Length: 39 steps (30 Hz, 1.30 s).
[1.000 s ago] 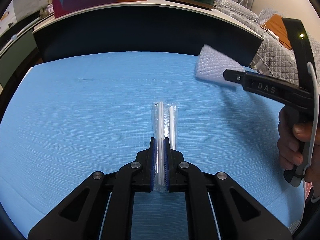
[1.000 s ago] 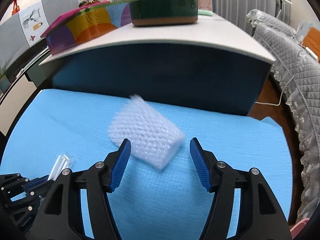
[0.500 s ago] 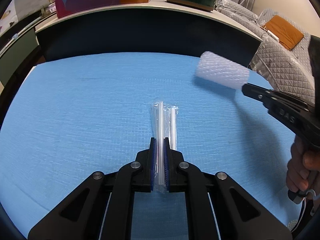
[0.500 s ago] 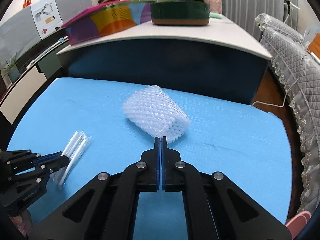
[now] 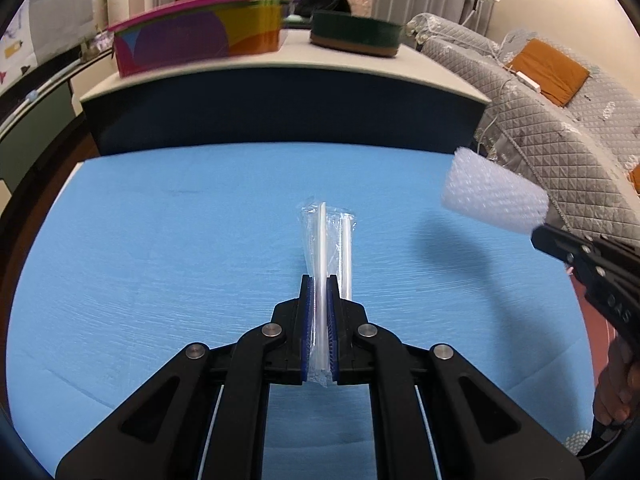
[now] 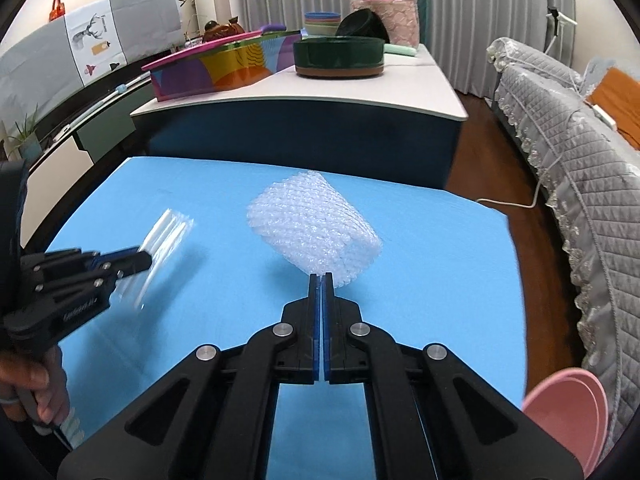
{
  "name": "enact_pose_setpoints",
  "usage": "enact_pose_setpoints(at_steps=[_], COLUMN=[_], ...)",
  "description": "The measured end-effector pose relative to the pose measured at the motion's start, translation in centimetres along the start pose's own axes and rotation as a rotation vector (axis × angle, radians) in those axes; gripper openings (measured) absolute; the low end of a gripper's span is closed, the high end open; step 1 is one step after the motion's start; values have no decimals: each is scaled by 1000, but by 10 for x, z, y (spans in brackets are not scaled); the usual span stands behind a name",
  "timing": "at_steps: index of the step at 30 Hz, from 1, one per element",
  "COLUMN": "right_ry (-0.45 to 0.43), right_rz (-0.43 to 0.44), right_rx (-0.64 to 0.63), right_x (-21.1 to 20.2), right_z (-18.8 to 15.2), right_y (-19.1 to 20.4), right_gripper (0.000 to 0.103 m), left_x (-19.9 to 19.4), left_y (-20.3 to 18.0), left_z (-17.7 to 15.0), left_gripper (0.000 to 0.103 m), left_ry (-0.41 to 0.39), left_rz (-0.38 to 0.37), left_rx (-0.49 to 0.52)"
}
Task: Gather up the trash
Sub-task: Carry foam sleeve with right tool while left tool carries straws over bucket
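The left gripper is pinching a light, slippery straw packet; the right gripper is nipping the edge of soft, squashy bubble wrap, both looking easy to drop.

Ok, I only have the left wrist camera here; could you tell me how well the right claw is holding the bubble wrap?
Observer: The right claw is shut on just the near edge of the bubble wrap; most of the roll sticks out beyond its tips.
Operator: Thank you. Is there a container anywhere near it?
Observer: Yes, a pink basin sits off the near right corner of the blue cloth, beside the grey sofa.
Operator: And how does my own claw look from that side?
Observer: The left claw grips the straw packet by one end. The packet looks lifted off the cloth, though it is blurred.
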State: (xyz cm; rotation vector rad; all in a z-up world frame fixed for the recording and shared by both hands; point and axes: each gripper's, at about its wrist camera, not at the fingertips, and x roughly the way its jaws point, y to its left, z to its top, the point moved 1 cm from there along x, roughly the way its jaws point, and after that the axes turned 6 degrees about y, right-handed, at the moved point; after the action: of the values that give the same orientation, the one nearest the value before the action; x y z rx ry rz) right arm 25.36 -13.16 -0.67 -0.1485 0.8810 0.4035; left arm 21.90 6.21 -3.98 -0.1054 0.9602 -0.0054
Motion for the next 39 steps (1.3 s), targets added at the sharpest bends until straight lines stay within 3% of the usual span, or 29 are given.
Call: enact_pose_setpoints(at_steps=[16, 25, 39], right_ry=[-71, -78, -80], right_rz=[-114, -135, -244], right_rx=[88, 199, 315], right_x=[-103, -115, -142], right_z=[-54, -93, -136], right_y=[-40, -68, -135], right_gripper=[1, 1, 1], left_x=[-47, -51, -49], left_y=[-64, -101, -181], left_z=[-13, -21, -32], left_gripper=[7, 7, 7], left_ry=[-110, -110, -105], left_rz=[-94, -141, -250], left_rx=[100, 163, 270])
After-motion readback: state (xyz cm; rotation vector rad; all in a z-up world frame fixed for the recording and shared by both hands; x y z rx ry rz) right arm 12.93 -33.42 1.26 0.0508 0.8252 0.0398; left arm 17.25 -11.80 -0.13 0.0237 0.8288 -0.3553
